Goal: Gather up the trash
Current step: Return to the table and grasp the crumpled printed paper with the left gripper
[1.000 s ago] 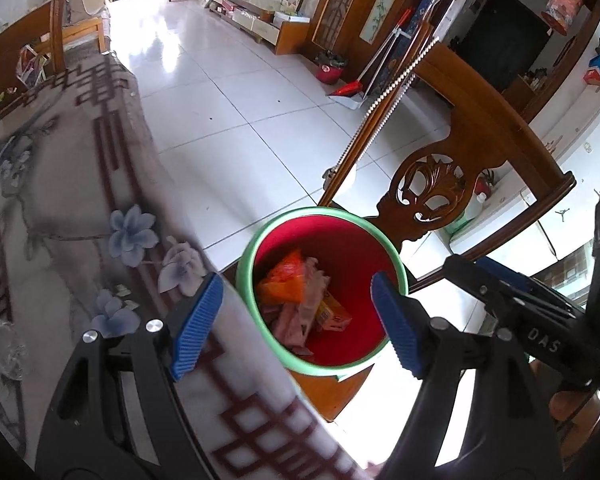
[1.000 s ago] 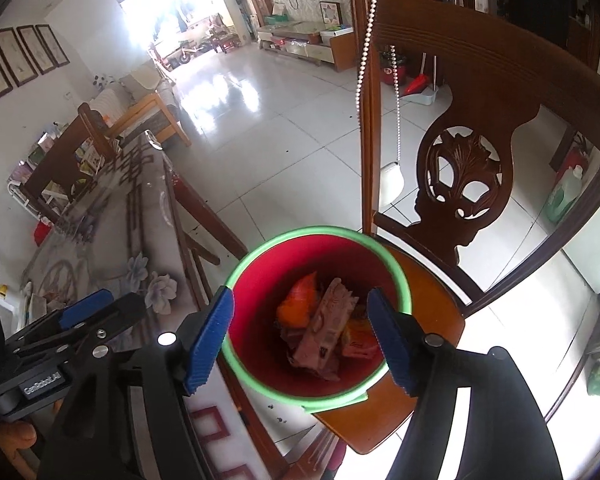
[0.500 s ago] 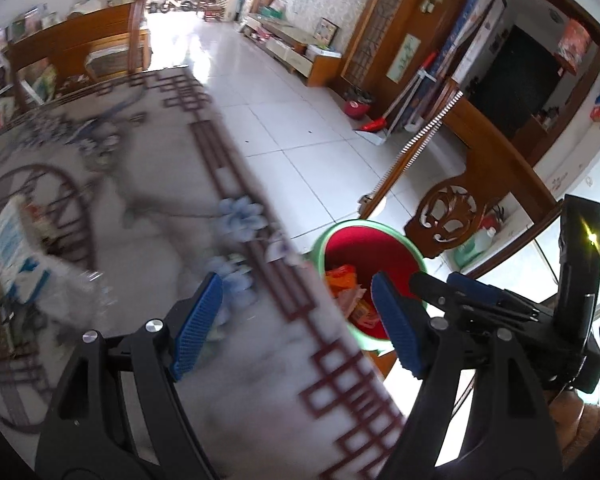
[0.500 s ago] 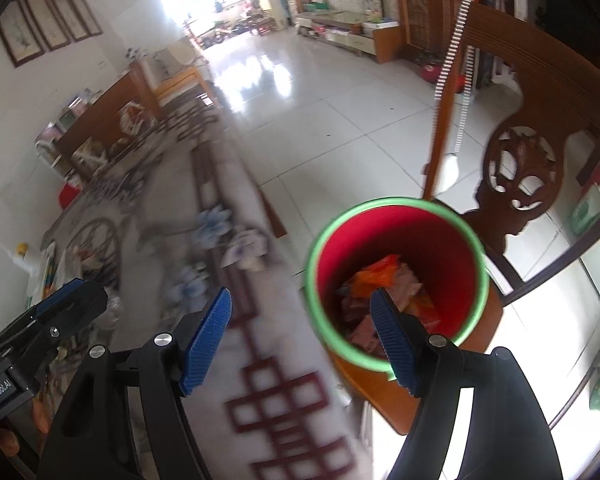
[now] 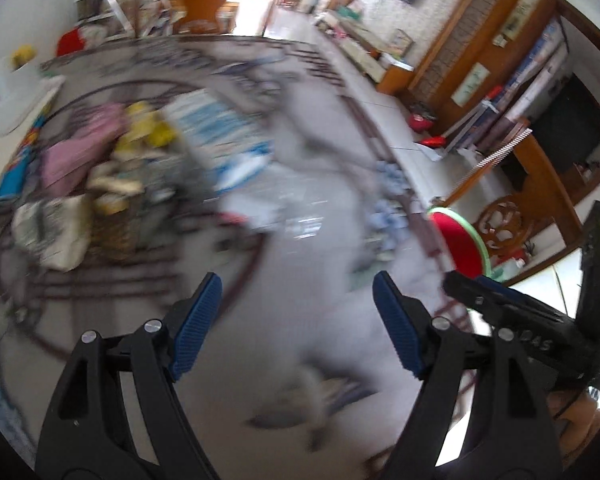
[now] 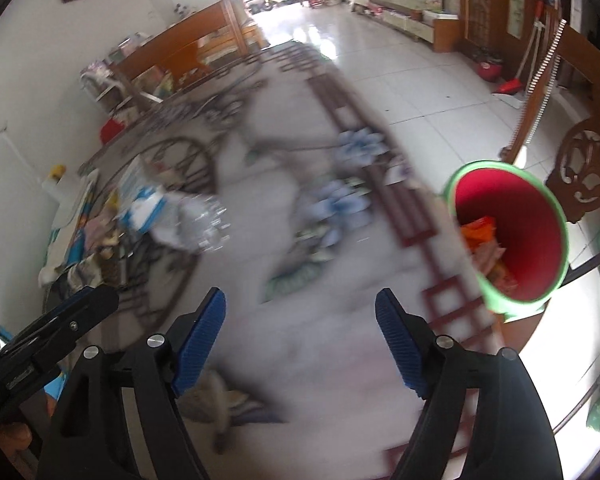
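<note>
Desk (image 5: 284, 360) surface fills most of both wrist views; it carries a grey cloth with a dark red lattice border and blue flower motifs, all smeared by motion blur. Landmark for what follows is the red bin (image 6: 512, 236) with a green rim, which stands on the seat of a carved wooden chair (image 6: 588, 172) just off the desk's edge.

Contents of the bin: orange and pink wrappers (image 6: 484, 240) lie against its inner wall. In the left wrist view only the bin's rim and red inside (image 5: 460, 240) show past the desk edge.

Well apart from the bin, at the far side of the desk, lies a heap of litter (image 5: 100, 176): pink, yellow and white bags and a blue-and-white package, too blurred to identify singly. A crumpled clear plastic item (image 6: 196, 224) lies on the bin side of that heap.

Left gripper (image 5: 296, 324) is held over the desk, angled down at the cloth, pointing away from the bin toward the heap. Its jaws stand wide apart and hold nothing.

Right gripper (image 6: 300, 332) is held alongside, nearer the bin, also tilted down over the cloth. Its jaws are likewise spread wide and hold nothing. Each gripper shows at the edge of the other's view.
</note>
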Motion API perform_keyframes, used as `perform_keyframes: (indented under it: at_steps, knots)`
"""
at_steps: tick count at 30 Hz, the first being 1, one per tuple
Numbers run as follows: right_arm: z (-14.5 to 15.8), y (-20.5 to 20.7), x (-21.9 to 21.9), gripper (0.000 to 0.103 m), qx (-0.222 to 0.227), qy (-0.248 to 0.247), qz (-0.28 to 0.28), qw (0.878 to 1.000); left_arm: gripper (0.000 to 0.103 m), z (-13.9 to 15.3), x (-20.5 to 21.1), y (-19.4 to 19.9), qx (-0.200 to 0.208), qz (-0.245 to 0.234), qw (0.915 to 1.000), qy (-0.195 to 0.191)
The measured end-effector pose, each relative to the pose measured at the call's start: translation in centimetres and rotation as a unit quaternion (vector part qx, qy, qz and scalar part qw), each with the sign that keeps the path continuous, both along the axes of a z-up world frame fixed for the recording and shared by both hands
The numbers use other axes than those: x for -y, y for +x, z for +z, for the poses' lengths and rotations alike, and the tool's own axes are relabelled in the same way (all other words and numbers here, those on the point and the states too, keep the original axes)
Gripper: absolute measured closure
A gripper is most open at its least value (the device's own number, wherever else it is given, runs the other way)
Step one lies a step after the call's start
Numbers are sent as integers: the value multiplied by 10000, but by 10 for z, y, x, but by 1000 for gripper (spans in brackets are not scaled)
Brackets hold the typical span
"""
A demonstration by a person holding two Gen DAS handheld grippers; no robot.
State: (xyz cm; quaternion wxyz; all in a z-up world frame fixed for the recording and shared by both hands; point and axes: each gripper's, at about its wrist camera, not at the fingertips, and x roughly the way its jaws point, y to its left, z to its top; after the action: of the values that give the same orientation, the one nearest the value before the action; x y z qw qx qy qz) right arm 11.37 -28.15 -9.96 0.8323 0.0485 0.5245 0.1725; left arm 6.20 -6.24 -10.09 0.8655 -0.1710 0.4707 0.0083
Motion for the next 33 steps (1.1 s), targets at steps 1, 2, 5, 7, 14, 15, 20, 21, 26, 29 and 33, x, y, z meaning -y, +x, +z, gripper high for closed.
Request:
perform_keyframes:
  at_steps: [1, 2, 5, 7, 14, 15, 20, 21, 26, 29, 33]
  knots:
    - [-1, -4, -7, 28, -10, 7, 20, 10000, 28, -1, -9, -4, -28, 56, 10000, 25]
    - [-3, -9, -15, 28, -28, 19, 47, 10000, 28, -5, -24, -11, -66, 154, 9998, 76]
    - [-7, -22, -36, 28, -82, 26, 101, 9999, 21, -11, -65, -26, -134, 449, 9986, 227]
    - [-8, -30, -45, 28, -94, 30, 114, 9999, 19, -15, -92, -35, -178, 705, 9970, 277]
    - [-7, -44, -63, 28, -104, 40, 27, 9999, 16, -34, -172, -39, -398, 1431, 9879, 450]
    - [-7, -45, -64, 28, -107, 34, 19, 9999, 14, -38, -176, -34, -459, 1373, 9878, 571]
    - [-7, -52, -69, 28, -137, -32, -3, 9999, 6, -60, -186, -9, -661, 972, 9882, 983]
    - [-7, -53, -68, 28, -141, -44, -16, 9999, 6, -66, -187, -2, -799, 919, 9863, 1111]
    - [-5, -56, -61, 28, -128, -84, -160, 9998, 6, -86, -194, 17, -1010, 835, 9836, 1243]
    - [-5, -56, -58, 28, -150, -84, -234, 9996, 6, -91, -193, 21, -1029, 737, 9845, 1217]
    - [-4, -54, -61, 28, -148, -104, -229, 9996, 29, -90, -190, 18, -954, 651, 9865, 1164]
